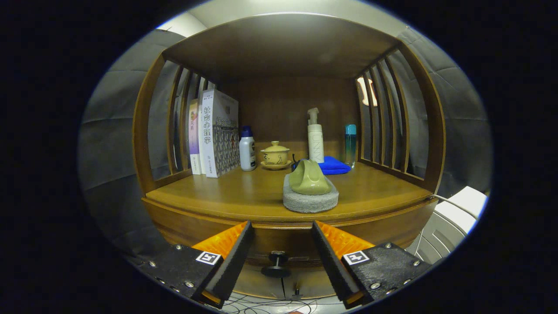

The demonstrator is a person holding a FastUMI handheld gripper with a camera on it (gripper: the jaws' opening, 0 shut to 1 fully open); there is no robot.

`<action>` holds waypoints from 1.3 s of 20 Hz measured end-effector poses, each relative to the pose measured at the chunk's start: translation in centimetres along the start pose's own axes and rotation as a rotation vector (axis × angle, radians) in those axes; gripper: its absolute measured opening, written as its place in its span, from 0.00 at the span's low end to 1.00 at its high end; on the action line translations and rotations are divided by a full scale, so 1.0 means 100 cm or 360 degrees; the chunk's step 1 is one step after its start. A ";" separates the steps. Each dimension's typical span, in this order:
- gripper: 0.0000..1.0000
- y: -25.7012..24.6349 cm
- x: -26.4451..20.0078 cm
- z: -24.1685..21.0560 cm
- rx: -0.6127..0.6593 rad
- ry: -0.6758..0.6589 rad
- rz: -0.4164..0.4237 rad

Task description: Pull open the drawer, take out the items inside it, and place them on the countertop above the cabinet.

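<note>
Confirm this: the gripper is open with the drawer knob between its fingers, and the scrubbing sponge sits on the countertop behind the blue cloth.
Not quite: the gripper view shows the sponge in front of the blue cloth. The gripper is open, the knob between its fingers.

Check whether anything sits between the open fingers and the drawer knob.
Nothing visible does. The gripper is open, and the drawer knob shows in the gap between its fingers, just ahead of them, with no object in front. The scrubber rests higher up on the countertop, off that path.
</note>
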State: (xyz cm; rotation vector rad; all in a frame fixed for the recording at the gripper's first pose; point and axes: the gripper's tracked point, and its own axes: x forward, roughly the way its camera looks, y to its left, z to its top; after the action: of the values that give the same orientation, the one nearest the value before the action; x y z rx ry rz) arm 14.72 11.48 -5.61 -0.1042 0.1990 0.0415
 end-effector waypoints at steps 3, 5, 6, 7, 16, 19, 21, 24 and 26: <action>0.95 -0.008 -0.012 -0.005 -0.0020 0.0050 0.0045; 0.94 -0.011 -0.027 -0.005 -0.0017 0.0033 0.0075; 0.94 -0.014 -0.033 -0.005 -0.0010 0.0038 0.0088; 0.94 -0.018 -0.039 -0.005 0.0003 0.0042 0.0096; 0.93 -0.012 -0.081 -0.038 0.0117 0.0234 0.0278; 0.93 -0.010 -0.095 -0.056 0.0094 0.0266 0.0350; 0.93 -0.011 -0.104 -0.070 0.0109 0.0310 0.0376; 0.93 -0.015 -0.114 -0.086 0.0105 0.0349 0.0405; 0.93 -0.016 -0.122 -0.092 0.0101 0.0337 0.0432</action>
State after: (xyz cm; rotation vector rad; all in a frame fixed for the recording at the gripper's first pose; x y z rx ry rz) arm 1.05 8.48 -11.97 -0.0177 0.4250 0.2950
